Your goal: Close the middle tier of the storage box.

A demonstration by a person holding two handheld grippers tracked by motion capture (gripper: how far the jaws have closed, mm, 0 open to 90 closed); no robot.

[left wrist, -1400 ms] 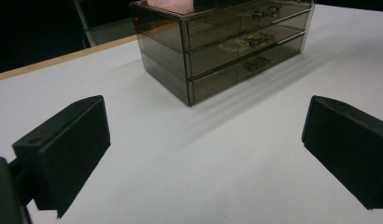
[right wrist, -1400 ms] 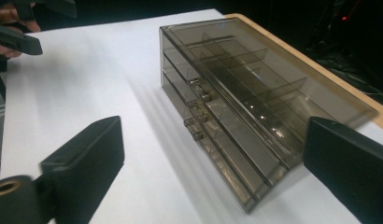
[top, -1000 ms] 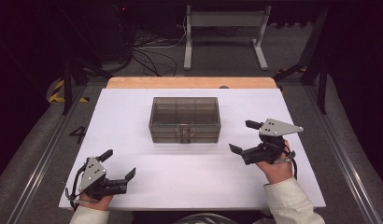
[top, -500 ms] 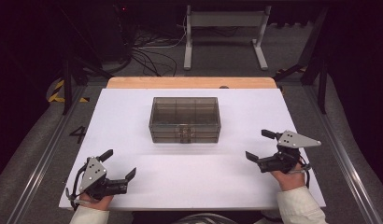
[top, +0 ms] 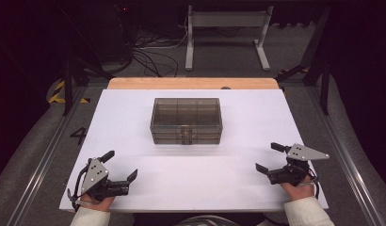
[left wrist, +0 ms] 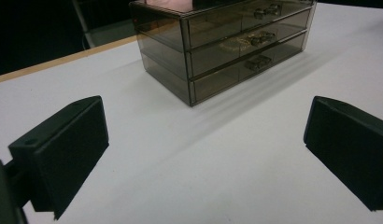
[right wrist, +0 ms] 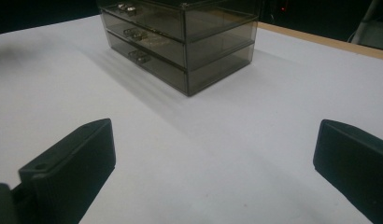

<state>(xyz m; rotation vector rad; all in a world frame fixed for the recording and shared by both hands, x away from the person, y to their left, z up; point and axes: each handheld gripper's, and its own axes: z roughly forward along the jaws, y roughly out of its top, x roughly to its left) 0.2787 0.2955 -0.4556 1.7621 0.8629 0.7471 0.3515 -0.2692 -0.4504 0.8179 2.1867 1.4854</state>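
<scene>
Smoky clear drawer box (top: 186,120) sitting mid-table on the white tabletop (top: 229,188), 3 drawers stacked, small metal handles facing the person. Left gripper (top: 119,167) down at the near left corner, jaws spread wide, gripping nothing, well apart from the box. Right gripper (top: 270,157) low at the near right edge, jaws likewise wide apart and empty, also well clear. From the left gripper view, something pale gold glinting inside the middle drawer. Wooden strip (top: 193,83) running along the far edge.
</scene>
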